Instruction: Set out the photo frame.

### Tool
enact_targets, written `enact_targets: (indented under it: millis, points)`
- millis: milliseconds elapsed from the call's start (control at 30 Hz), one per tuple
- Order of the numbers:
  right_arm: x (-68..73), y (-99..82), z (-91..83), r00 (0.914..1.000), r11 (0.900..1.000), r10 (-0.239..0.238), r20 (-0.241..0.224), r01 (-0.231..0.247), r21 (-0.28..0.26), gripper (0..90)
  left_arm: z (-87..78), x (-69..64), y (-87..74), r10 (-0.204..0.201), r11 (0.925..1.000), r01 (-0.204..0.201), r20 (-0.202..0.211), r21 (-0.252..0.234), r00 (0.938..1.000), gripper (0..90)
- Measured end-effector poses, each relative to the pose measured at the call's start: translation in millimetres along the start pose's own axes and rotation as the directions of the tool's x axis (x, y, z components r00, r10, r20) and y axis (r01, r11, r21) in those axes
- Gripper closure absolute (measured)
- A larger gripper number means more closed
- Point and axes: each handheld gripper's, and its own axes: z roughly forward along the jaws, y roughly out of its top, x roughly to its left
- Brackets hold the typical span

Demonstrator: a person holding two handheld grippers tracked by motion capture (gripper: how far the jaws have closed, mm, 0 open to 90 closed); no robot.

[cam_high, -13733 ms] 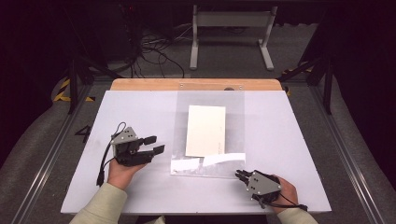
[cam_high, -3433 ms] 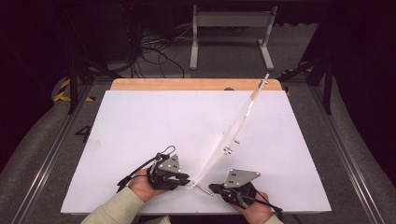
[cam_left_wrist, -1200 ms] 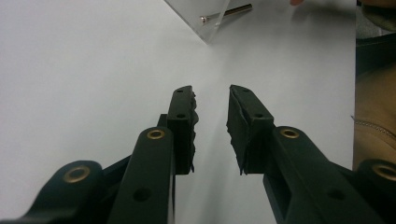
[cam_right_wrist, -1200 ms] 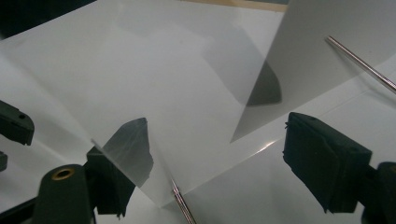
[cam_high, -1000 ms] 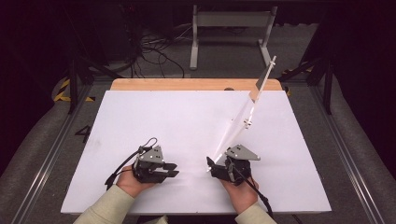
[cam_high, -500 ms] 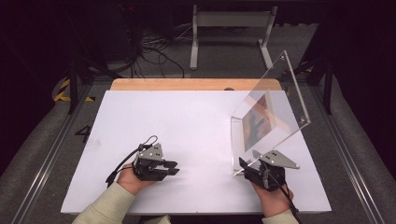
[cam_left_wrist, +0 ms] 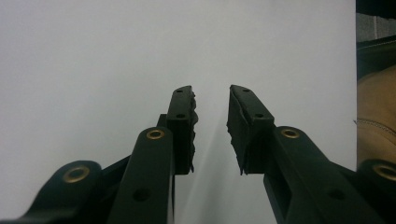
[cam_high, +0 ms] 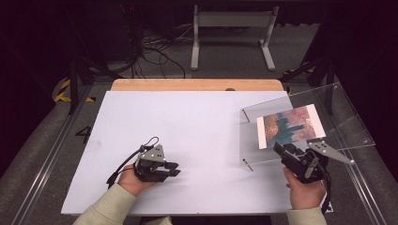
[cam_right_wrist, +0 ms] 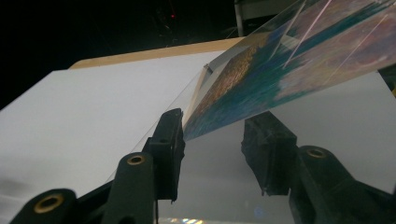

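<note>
Holding a clear acrylic frame [cam_high: 328,101] with a colourful picture [cam_high: 291,126] inside it, the right gripper [cam_high: 293,157] sits at the near right of the white table [cam_high: 187,122]. The frame is lifted off the table and tilted, its far edge reaching out past the table's right side, with small metal standoffs at its left corners. In the right gripper view the clear panel and the picture [cam_right_wrist: 280,74] pass between the two black jaws, which have just been closing on the frame; the left one lies against the panel's edge, but whether both pads press on it I cannot tell.

At the near left, well apart from the frame, the left gripper [cam_high: 164,169] rests low over the table in the person's left hand [cam_high: 129,180]. In the left gripper view its jaws stand apart with only bare white surface [cam_left_wrist: 140,46] between them.
</note>
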Motion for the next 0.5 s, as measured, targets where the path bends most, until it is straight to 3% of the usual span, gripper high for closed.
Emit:
enact_targets:
  millis: [133,267,300,333,367,500]
  points:
    - [-10.5,7.4,-0.3,0.9998,0.9996,0.022,-0.004,-0.022,0.016,63.4,-0.3,-0.2,-0.5,-0.002,1.0,0.002,0.002,-0.004,1.0,70.8]
    - [-10.3,10.5,0.3,0.9996,0.9989,-0.029,-0.007,0.029,0.036,74.1,-0.1,-0.7,-0.9,-0.001,1.0,0.001,0.003,-0.001,1.0,70.5]
    - [-8.6,11.5,0.9,0.9978,0.9975,-0.059,-0.03,0.06,0.037,75.3,-0.4,-0.9,-1.0,-0.002,1.0,0.002,0.004,-0.001,1.0,70.5]
    - [-0.5,13.4,2.3,0.9923,0.9911,-0.123,-0.016,0.123,0.05,75.5,-0.8,-0.8,-0.9,0.0,1.0,0.0,0.001,-0.002,1.0,70.4]
    - [5.4,14.0,3.5,0.9875,0.9859,-0.157,-0.009,0.158,0.056,75.6,-1.2,-1.1,-1.0,-0.002,1.0,0.002,-0.001,-0.002,1.0,70.5]
    - [17.3,14.1,6.4,0.9683,0.9655,-0.25,0.0,0.249,0.076,76.1,-2.2,-0.5,-1.5,-0.003,1.0,0.003,-0.001,-0.008,1.0,70.4]
